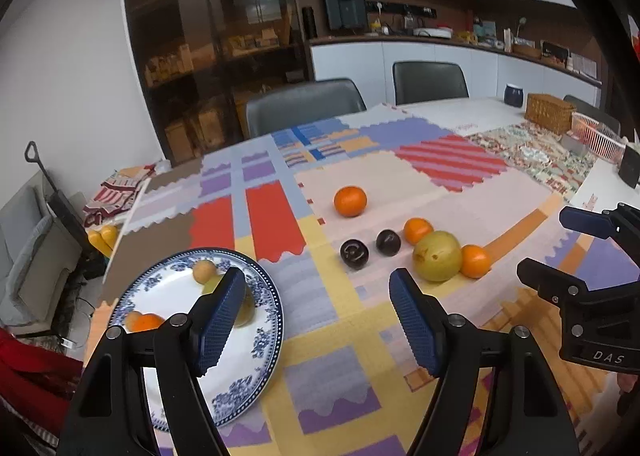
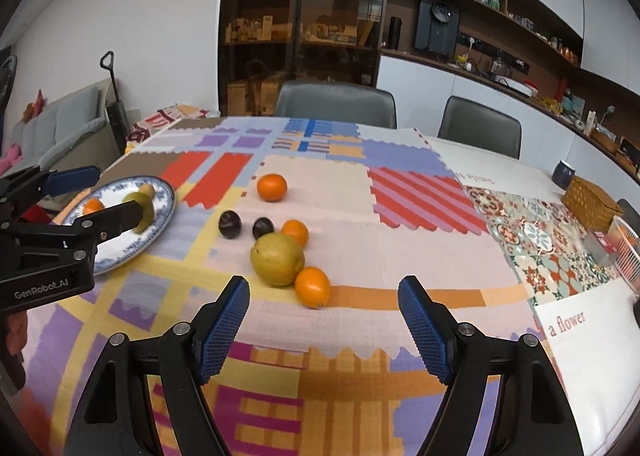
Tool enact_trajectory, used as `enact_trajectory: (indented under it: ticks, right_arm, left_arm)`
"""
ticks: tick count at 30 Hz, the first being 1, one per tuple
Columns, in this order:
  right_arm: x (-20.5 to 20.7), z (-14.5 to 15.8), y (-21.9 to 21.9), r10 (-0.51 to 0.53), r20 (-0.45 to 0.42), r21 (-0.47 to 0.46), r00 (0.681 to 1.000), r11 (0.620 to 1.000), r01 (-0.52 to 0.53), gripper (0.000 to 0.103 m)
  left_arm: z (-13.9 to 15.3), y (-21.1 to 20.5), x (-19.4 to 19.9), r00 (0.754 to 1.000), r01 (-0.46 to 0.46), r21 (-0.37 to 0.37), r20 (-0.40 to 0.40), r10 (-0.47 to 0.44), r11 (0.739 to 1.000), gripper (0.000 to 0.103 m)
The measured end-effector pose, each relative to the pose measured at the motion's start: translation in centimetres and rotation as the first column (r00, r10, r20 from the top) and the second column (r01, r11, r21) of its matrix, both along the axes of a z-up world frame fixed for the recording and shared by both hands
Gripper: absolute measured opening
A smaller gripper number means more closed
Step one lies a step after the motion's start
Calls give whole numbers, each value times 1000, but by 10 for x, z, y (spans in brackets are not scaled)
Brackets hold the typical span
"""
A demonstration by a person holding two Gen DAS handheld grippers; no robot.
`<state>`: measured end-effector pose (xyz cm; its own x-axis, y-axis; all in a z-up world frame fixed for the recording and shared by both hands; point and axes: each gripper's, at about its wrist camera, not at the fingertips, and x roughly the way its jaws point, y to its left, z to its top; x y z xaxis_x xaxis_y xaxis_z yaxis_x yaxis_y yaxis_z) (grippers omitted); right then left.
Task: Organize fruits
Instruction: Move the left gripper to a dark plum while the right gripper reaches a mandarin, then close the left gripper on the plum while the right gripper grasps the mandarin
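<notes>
A blue-and-white plate at the table's left holds a green fruit, a small tan fruit and an orange. On the cloth lie a large orange, two dark plums, a yellow-green pear and two small oranges. My left gripper is open and empty beside the plate. My right gripper is open and empty in front of the pear.
A patchwork cloth covers the table. A wicker basket, a pink rack and a dark jar stand at the far right. Grey chairs stand behind the table.
</notes>
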<state>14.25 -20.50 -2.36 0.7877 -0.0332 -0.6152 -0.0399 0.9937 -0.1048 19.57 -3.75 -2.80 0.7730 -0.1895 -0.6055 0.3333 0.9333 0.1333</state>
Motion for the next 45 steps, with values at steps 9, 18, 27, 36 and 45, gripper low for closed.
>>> enact_trajectory:
  ticks: [9, 18, 27, 36, 45]
  right_arm:
    - [27, -30, -2, 3, -92, 28, 996, 1000, 0, 71]
    - [47, -50, -6, 2, -171, 61, 985, 998, 8, 59]
    - [62, -60, -13, -3, -213, 85, 977, 996, 21, 51]
    - [73, -64, -15, 31, -222, 122, 974, 993, -4, 35]
    - [69, -62, -18, 47, -205, 151, 978, 988, -16, 32]
  left_arm:
    - [-25, -12, 37, 997, 40, 34, -61, -38, 999, 74]
    - [-49, -33, 71, 984, 104, 63, -154, -93, 993, 73]
    - [-61, -47, 97, 970, 133, 49, -210, -120, 990, 62]
    - [-69, -53, 104, 954, 154, 17, -263, -144, 988, 33]
    - [-58, -53, 94, 957, 154, -2, -249, -149, 988, 28]
